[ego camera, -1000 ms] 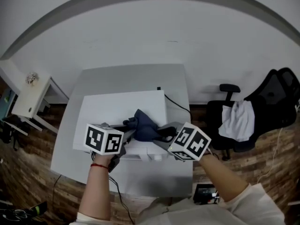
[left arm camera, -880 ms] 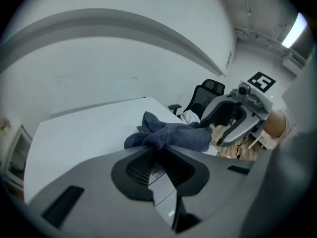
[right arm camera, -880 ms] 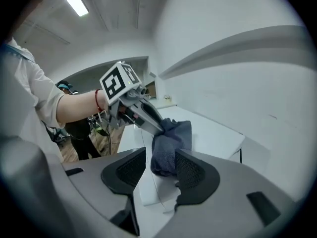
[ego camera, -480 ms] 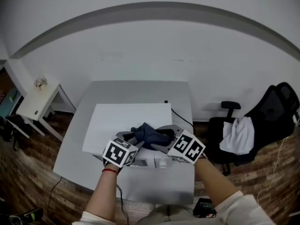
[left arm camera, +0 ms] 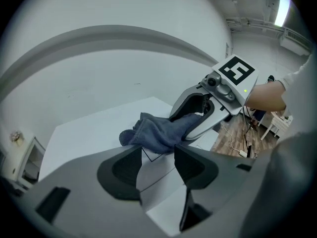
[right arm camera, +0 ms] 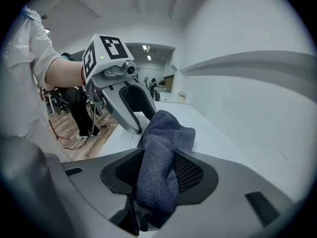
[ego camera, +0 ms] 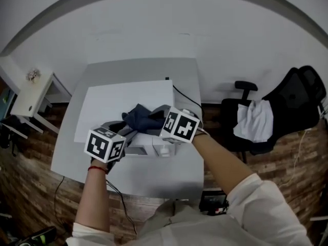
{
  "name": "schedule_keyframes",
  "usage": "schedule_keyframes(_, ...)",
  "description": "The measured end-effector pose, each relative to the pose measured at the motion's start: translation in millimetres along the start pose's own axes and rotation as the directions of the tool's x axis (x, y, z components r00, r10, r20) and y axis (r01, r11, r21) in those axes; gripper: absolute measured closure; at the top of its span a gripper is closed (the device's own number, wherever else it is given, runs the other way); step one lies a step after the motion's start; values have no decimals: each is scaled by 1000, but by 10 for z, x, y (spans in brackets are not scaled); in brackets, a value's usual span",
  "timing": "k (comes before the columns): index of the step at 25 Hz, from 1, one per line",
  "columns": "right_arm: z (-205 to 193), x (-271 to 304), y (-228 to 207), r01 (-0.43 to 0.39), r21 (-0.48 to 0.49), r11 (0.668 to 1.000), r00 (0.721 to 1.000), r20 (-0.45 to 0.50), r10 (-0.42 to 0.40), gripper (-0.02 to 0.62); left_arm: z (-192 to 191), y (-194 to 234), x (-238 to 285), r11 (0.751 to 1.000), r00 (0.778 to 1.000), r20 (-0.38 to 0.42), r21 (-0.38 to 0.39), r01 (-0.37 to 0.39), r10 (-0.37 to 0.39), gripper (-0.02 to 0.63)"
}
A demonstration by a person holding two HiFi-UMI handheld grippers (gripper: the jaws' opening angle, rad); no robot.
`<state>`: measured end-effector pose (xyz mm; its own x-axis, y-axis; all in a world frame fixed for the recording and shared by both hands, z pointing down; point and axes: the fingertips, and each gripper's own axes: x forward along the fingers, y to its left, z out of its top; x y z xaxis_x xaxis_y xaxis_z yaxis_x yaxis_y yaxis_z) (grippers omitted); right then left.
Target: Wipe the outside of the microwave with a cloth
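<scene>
A dark blue cloth (ego camera: 139,118) lies bunched on the white microwave's top (ego camera: 118,104), near its front right corner. My right gripper (ego camera: 154,119) comes in from the right. Its jaws have just been opening and stand open, with the cloth (right arm camera: 166,133) draped loosely between them. My left gripper (ego camera: 125,131) is at the cloth's left end. Its jaws have also just been opening and hold nothing. In the left gripper view the cloth (left arm camera: 156,133) lies just past my left gripper's (left arm camera: 157,152) tips, inside the right gripper's (left arm camera: 203,108) wide jaws.
The microwave stands on a grey table (ego camera: 154,173) against a white wall, with a cable (ego camera: 187,104) behind it. A small white side table (ego camera: 32,94) is at the left. At the right stands a black office chair (ego camera: 266,122) with a white cloth on it. The floor is wood.
Both grippers' jaws have opened on the cloth, which now rests on the microwave top. The left gripper has come off its end, and the right gripper has rolled.
</scene>
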<state>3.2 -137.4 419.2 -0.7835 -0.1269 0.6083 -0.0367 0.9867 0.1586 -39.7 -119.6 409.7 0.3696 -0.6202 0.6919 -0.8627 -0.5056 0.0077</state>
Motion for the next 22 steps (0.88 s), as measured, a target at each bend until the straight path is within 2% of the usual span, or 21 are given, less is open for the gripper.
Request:
schedule_keyframes(3, -7, -3, -17, 28, -4, 1000, 1000, -8, -28, 436, -56, 21, -96, 1000, 1000, 9, -7, -4, 4, 400)
schedule_keyframes(5, -13, -11, -58, 70, 7, 998, 997, -14, -70, 459, -24, 90, -167, 999, 998, 46, -4, -34, 34, 400)
schedule_keyframes(7, -22, -17, -100, 120, 34, 992, 992, -29, -119, 468, 89, 170, -236, 998, 990, 124, -2, -70, 70, 400)
schedule_keyframes(9, -30, -13, -123, 164, 73, 984, 986, -52, -161, 472, 249, 208, -295, 996, 972, 220, 7, -85, 81, 403)
schedule_keyframes(12, -64, -30, -197, 248, 154, 957, 967, -97, -235, 479, 498, 156, -313, 998, 941, 338, 47, -39, 21, 430)
schedule_keyframes(14, -107, -70, -288, 332, 217, 918, 941, -143, -307, 482, 602, 84, -272, 995, 928, 368, 93, 28, -61, 437)
schedule_keyframes(16, -172, -127, -349, 429, 277, 860, 901, -199, -385, 483, 650, 19, -229, 985, 918, 369, 140, 98, -144, 440)
schedule_keyframes(19, -251, -231, -385, 565, 356, 744, 825, -269, -497, 483, 711, -29, -204, 964, 891, 375, 170, 204, -255, 450)
schedule_keyframes(22, -307, -312, -370, 663, 404, 630, 748, -332, -574, 483, 671, -52, -205, 938, 871, 350, 169, 302, -344, 482)
